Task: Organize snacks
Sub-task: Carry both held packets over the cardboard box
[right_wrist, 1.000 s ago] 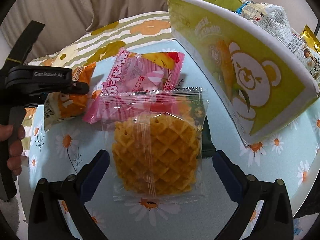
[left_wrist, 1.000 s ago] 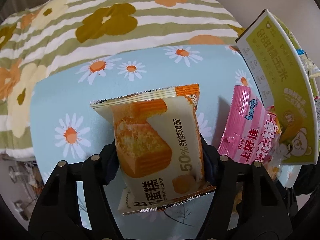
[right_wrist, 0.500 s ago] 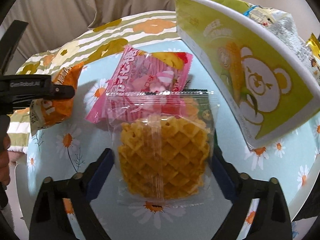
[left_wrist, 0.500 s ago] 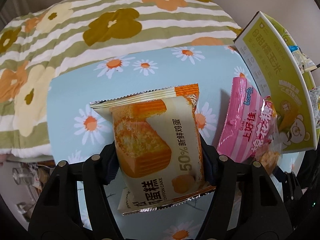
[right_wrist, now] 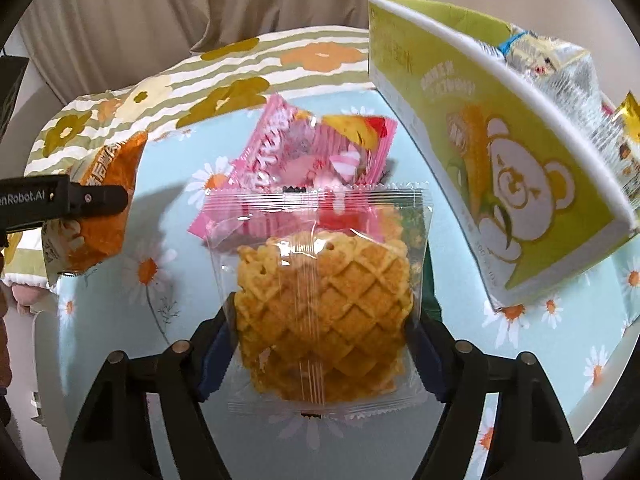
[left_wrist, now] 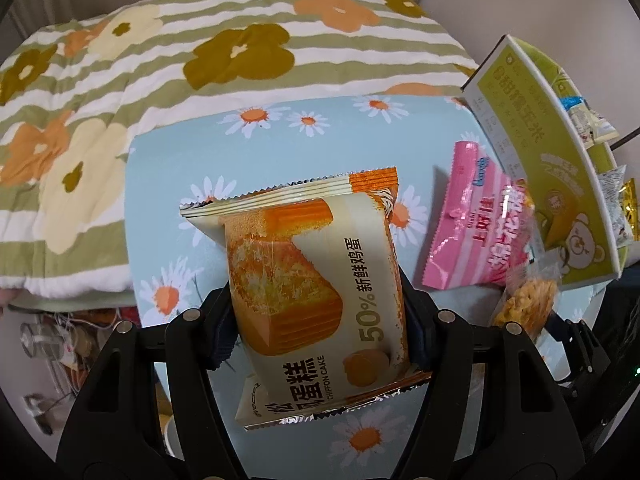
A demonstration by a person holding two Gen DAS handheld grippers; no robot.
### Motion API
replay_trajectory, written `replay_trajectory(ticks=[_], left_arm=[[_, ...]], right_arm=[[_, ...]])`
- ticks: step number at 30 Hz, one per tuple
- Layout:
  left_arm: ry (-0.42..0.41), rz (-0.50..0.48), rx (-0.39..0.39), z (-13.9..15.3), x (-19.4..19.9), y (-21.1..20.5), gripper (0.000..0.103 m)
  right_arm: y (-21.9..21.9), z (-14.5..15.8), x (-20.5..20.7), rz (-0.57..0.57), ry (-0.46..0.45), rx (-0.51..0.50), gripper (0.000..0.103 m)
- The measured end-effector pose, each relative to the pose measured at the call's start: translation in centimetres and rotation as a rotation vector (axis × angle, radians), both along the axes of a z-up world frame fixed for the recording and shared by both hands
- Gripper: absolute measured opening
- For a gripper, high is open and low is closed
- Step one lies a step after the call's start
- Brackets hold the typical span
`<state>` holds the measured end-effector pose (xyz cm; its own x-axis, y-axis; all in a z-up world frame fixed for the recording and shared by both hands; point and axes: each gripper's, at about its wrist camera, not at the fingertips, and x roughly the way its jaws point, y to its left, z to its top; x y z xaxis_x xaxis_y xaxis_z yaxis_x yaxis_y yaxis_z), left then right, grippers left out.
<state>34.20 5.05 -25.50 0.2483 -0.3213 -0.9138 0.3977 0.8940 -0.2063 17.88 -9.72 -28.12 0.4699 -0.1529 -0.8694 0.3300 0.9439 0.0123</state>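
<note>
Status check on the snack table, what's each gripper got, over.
Left gripper shut on cake pack. Right gripper, jaws just closing, pinches waffle pack. Pink candy bag lies just beyond; green box to the right, path clear.

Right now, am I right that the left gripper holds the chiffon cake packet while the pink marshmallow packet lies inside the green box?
Not quite: the left gripper does hold the chiffon cake packet, but the pink marshmallow packet lies on the daisy tablecloth, outside the green box. The right wrist view shows it beside the box, behind the waffle packet.
</note>
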Motion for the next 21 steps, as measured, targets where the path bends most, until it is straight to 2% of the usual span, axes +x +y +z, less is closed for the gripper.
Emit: replay_trajectory(ticks=[4,9,14,21], left_arm=[[-0.031,-0.003,-0.017,2.0,-0.5,-0.1,0.063],[-0.083,-0.013,-0.067,5.4,-1.1,-0.8,0.063],[-0.157,-0.016,-0.091,9.3,-2.2,-2.6,0.063],[-0.222,-0.007,-0.114,13.2,-4.2,-7.2,0.063]], right_arm=[[-0.2,2.8,-0.5,0.025,-0.043,-0.001,0.072],[-0.8,5.9,-0.8,0.059,-0.068,0.052,0.072],[-1.7,10.3,-1.5,0.102,-0.151,0.048,0.072],[-6.5,15.1,-1.9,0.158,-0.242,0.058,0.072]])
